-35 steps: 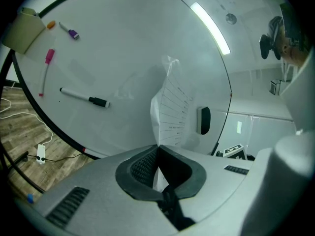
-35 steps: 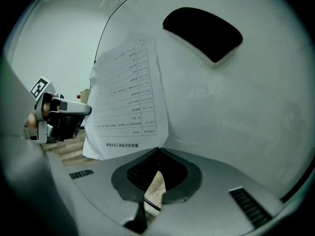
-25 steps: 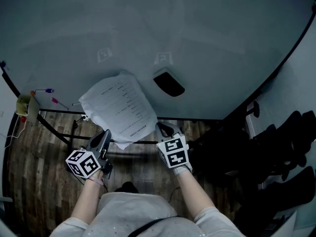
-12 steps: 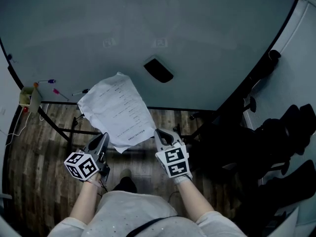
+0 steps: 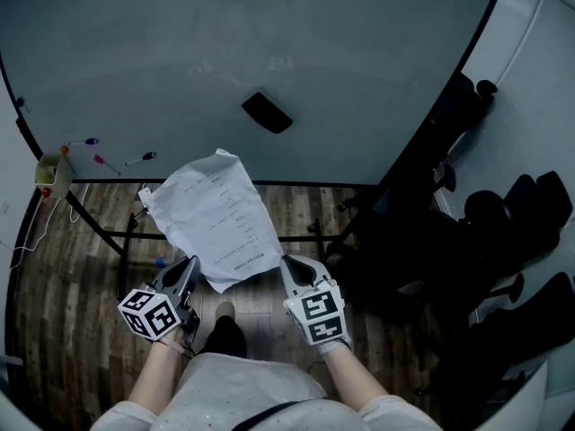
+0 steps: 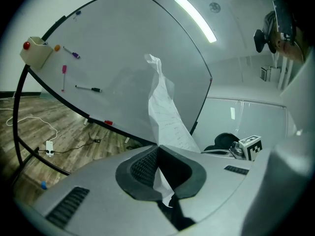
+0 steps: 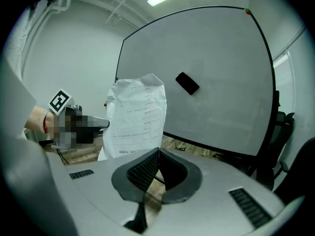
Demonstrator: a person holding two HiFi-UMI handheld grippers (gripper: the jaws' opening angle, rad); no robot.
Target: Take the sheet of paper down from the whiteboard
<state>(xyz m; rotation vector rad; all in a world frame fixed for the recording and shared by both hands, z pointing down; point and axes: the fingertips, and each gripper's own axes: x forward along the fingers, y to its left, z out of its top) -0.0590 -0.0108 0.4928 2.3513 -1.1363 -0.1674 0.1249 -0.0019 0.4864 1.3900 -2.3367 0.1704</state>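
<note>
One gripper does the work: the left gripper [image 5: 190, 266] pinches the lower edge of the sheet of paper [image 5: 220, 214], holding it upright, clear of the whiteboard [image 5: 314, 43]; the right gripper [image 5: 289, 263] is closed, empty.

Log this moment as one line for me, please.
paper: off whiteboard | left tool: shut on paper | right tool: shut, empty

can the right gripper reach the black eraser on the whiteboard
Probably, after stepping closer: the right gripper is empty, and the white printed sheet hangs left of its clear line to the black rectangular eraser.
</note>
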